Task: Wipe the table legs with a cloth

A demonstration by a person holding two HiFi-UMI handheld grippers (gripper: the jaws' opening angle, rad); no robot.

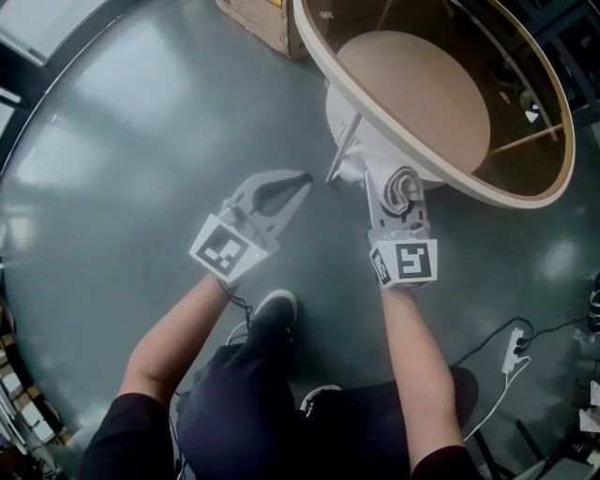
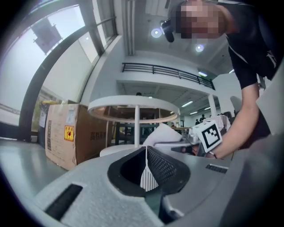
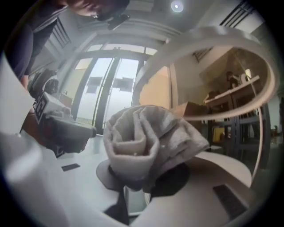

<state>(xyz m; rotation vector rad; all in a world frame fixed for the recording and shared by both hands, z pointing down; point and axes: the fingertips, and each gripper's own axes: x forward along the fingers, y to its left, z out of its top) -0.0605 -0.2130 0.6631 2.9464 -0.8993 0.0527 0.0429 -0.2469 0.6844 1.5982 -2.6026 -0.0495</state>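
The person crouches on the grey floor (image 1: 112,141) with two tongs, one in each hand. The left tongs (image 1: 298,180) are closed on nothing: the left gripper view shows the two ribbed jaws meeting at their tips (image 2: 146,150) with nothing between them. They hover low over the floor, pointing toward the foot of the bench.

The right tongs (image 1: 398,208) are clamped on the one cloth (image 1: 405,186). In the right gripper view it shows as a single pale grey bundle (image 3: 142,142), rolled and creased, bulging out over the jaws. The cloth sits under the rim of the one round bench (image 1: 473,190), right at its white round base (image 1: 345,117) and just beside the single thin white leg (image 1: 343,148). Whether the cloth touches the leg cannot be told. The left gripper view shows that leg as one upright post (image 2: 136,126) under the round top.

One cardboard box (image 1: 262,23) stands on the floor beyond the bench. One white power strip (image 1: 515,349) lies on the floor to the person's right, with cables running from it. Two dark shoes show, one (image 1: 272,309) forward and one (image 1: 319,394) tucked back.
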